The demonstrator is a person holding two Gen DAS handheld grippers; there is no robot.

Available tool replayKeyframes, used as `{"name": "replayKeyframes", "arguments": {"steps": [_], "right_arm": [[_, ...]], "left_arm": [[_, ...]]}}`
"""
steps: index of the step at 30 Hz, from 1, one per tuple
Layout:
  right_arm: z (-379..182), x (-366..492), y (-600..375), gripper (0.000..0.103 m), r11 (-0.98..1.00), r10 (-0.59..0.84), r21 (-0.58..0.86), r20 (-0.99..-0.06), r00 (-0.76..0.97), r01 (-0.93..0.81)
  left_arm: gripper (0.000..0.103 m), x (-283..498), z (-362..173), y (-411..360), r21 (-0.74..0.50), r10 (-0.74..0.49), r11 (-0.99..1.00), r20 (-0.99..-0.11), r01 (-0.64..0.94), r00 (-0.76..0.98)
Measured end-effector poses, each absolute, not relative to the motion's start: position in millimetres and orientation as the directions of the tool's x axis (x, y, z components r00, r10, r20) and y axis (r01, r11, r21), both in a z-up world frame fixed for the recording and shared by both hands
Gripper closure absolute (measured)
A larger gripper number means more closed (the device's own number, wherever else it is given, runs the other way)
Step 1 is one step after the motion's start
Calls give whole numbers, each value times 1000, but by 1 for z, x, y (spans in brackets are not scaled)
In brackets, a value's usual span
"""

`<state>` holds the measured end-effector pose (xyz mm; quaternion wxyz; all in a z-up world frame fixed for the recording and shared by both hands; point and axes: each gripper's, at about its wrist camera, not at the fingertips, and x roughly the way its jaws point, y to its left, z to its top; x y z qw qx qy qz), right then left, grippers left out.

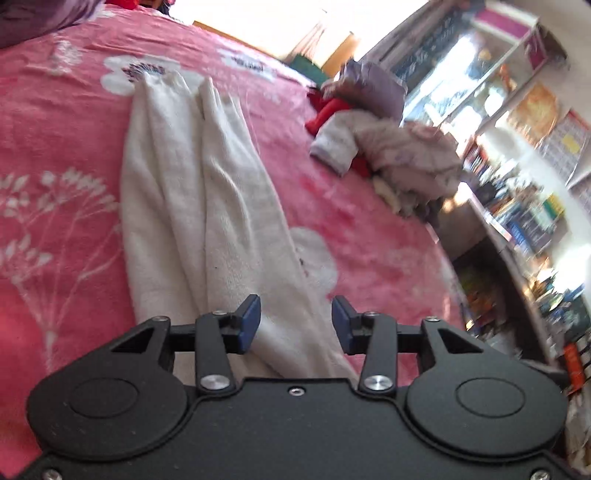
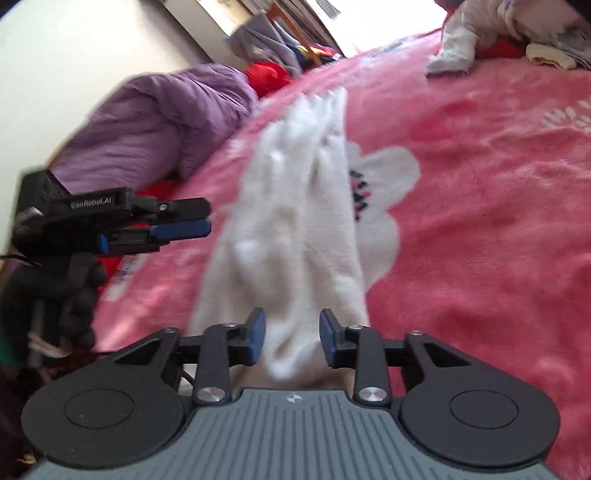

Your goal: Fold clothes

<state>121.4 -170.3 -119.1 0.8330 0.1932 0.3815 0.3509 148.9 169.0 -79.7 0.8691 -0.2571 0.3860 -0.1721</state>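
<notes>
Left gripper [image 1: 295, 323] open over white garment [image 1: 199, 206], rumpled lengthwise

Between the left tongs [image 1: 295, 323], matt black plastic (blue rubbery pads), white nubbly cotton trousers [image 1: 192, 206] cross a fleecy pink blanket [image 1: 66, 122].

Cream-white garment [image 1: 192, 206], plain. Pink blanket [image 1: 66, 122] w/ white flower & sprig print. Purple bedding [image 2: 166, 122] at 10 o'clock. Gripper pads [image 1: 248, 323] blue, bodies black.

Sunlit window [image 1: 280, 26]; crowded shelves [image 1: 517, 206]; pale wall [image 2: 74, 55]
</notes>
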Motion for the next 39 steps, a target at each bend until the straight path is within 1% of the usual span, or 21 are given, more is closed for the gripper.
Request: {"name": "replayKeyframes", "arguments": {"steps": [2, 5, 7, 10, 11, 12, 14, 15, 16, 18, 20, 21, 22, 25, 28, 30, 31, 32, 34, 36, 39], "right_arm": [[-117, 120, -174, 65, 676, 736, 591, -508, 448, -440], [-114, 111, -168, 65, 658, 753, 564, -521, 403, -500], [-113, 104, -160, 65, 672, 732, 507, -562, 385, -540], [-115, 89, -145, 65, 703, 664, 350, -634, 396, -620], [-116, 84, -142, 65, 711, 637, 294, -653, 408, -639], [-118, 84, -143, 66, 722, 630, 297, -656, 416, -625], [-123, 89, -149, 65, 744, 631, 348, -647, 428, -570], [-126, 94, -156, 62, 751, 645, 411, -626, 438, -517], [-130, 101, -165, 53, 748, 662, 486, -598, 452, -452], [-141, 110, -180, 44, 713, 690, 620, -534, 489, -328], [-154, 118, -191, 43, 663, 699, 717, -489, 521, -216], [-161, 121, -192, 43, 647, 697, 743, -485, 528, -171], [-161, 120, -191, 43, 654, 694, 737, -492, 526, -174], [-156, 112, -183, 46, 698, 683, 676, -526, 507, -238], [-150, 104, -175, 47, 733, 668, 610, -560, 491, -302], [-138, 91, -169, 46, 757, 651, 483, -618, 440, -441], [-131, 84, -166, 46, 753, 636, 409, -650, 415, -515], [-127, 77, -163, 46, 742, 617, 341, -684, 389, -577], [-124, 66, -157, 46, 738, 547, 186, -727, 415, -649], [-123, 61, -148, 46, 745, 499, 66, -716, 488, -664], [-118, 56, -123, 46, 727, 508, -37, -643, 573, -686]], "left_arm": [[60, 126, -72, 174, -594, -506, 798, -567, 103, 650], [59, 88, -75, 172, -627, -529, 773, -556, 95, 641], [59, 64, -86, 163, -602, -515, 794, -588, 87, 623], [59, 25, -104, 148, -452, -403, 889, -696, 73, 595], [59, 18, -114, 149, -456, -384, 889, -712, 29, 588], [59, 14, -122, 151, -491, -397, 871, -710, -6, 582], [59, 9, -133, 159, -548, -401, 832, -698, -82, 593], [59, 8, -136, 162, -562, -391, 819, -694, -116, 604], [59, 8, -138, 164, -589, -401, 796, -685, -139, 609], [59, 9, -143, 167, -640, -418, 746, -666, -184, 618], [58, 13, -148, 166, -675, -440, 709, -650, -205, 619], [58, 15, -150, 164, -674, -435, 707, -653, -214, 620], [58, 18, -149, 162, -664, -421, 714, -661, -222, 621], [58, 20, -131, 156, -609, -350, 764, -668, -211, 657], [58, 6, -93, 156, -530, -301, 837, -651, -134, 697], [58, -8, -74, 165, -541, -328, 834, -643, -107, 692], [55, -14, -65, 169, -551, -351, 830, -636, -86, 687], [51, -14, -69, 165, -537, -353, 840, -650, -77, 673], [49, -14, -76, 158, -508, -355, 859, -676, -59, 646], [49, -14, -82, 150, -480, -356, 876, -701, -40, 618], [49, -14, -92, 139, -437, -353, 899, -738, -9, 574]]}}
